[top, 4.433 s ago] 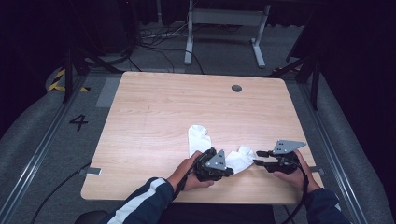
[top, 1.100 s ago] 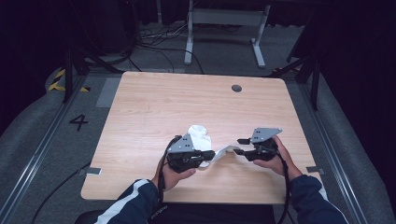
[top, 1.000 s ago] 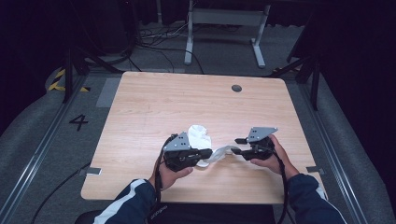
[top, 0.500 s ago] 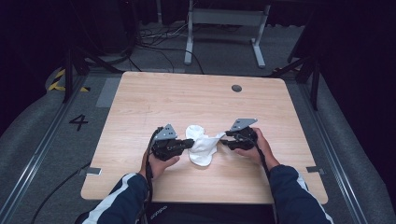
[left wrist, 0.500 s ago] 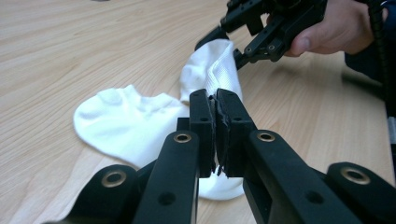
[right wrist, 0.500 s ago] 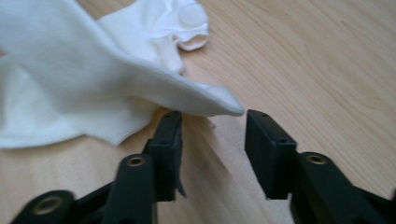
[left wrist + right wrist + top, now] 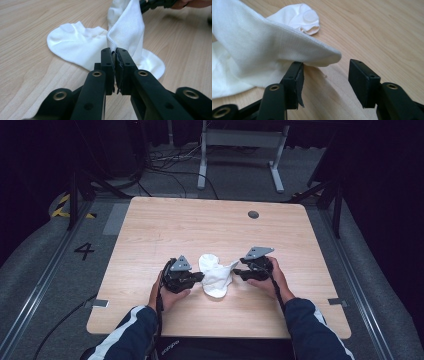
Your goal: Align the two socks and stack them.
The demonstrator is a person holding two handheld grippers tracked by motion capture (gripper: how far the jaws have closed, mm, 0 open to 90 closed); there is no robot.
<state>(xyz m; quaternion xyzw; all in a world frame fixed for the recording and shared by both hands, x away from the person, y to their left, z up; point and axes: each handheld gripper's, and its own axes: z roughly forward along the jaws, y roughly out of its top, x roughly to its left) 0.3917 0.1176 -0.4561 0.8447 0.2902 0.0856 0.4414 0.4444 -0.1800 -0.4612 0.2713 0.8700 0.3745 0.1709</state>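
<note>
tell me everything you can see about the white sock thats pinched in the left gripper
The held sock is white, a fine ribbed knit that looks soft and thin, short like an ankle sock. It lies across a second white sock flat on the wooden table, near the front middle. The left gripper is shut on one edge of it, lifting a fold. Its other end drapes over one jaw of the right gripper, whose jaws stand apart and have just been opening, with no pinch on the cloth.
</note>
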